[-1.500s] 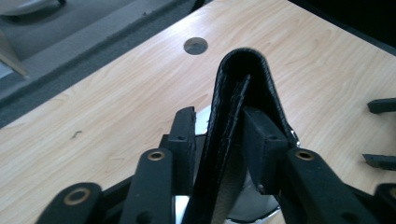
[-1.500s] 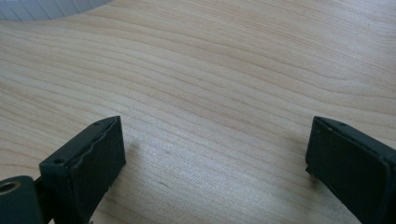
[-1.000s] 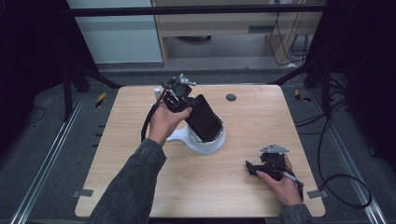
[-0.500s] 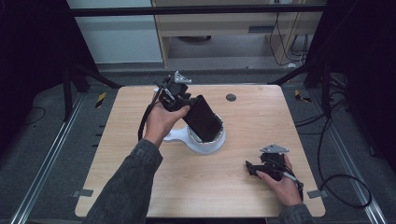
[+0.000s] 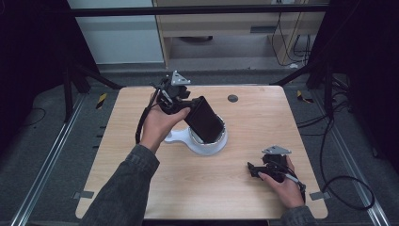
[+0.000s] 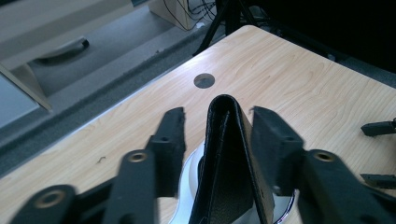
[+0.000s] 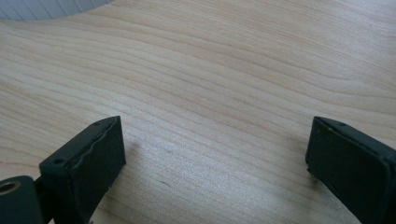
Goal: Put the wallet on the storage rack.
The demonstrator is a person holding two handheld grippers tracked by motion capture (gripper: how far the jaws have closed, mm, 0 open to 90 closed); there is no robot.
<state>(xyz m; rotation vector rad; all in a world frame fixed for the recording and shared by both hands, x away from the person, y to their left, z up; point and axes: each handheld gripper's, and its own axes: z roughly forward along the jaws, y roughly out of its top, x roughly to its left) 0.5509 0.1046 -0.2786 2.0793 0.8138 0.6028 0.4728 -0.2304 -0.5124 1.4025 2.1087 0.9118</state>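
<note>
A black folded wallet (image 5: 205,120) leans tilted in a white round holder (image 5: 207,147) at the middle of the table. My left gripper (image 5: 192,106) is at the wallet's upper end. In the left gripper view the wallet (image 6: 229,154) stands edge-on between the fingers (image 6: 170,133). The jaws have just been opening; there is a clear gap on one side and the other pad sits close by the leather. My right gripper (image 5: 252,169) rests on the wood at the near right. Its jaws (image 7: 215,140) stand wide open with nothing between them.
The wooden table (image 5: 263,122) has a small round grey hole (image 5: 232,98) near its far edge, beyond the wallet. The holder has a flat white tab (image 5: 173,137) on its left side. Dark frame bars and cables surround the table.
The left gripper's jaws have spread apart around the wallet and the hand has drawn back slightly to the far left. The wallet stays leaning in the holder. The right hand has not moved.
</note>
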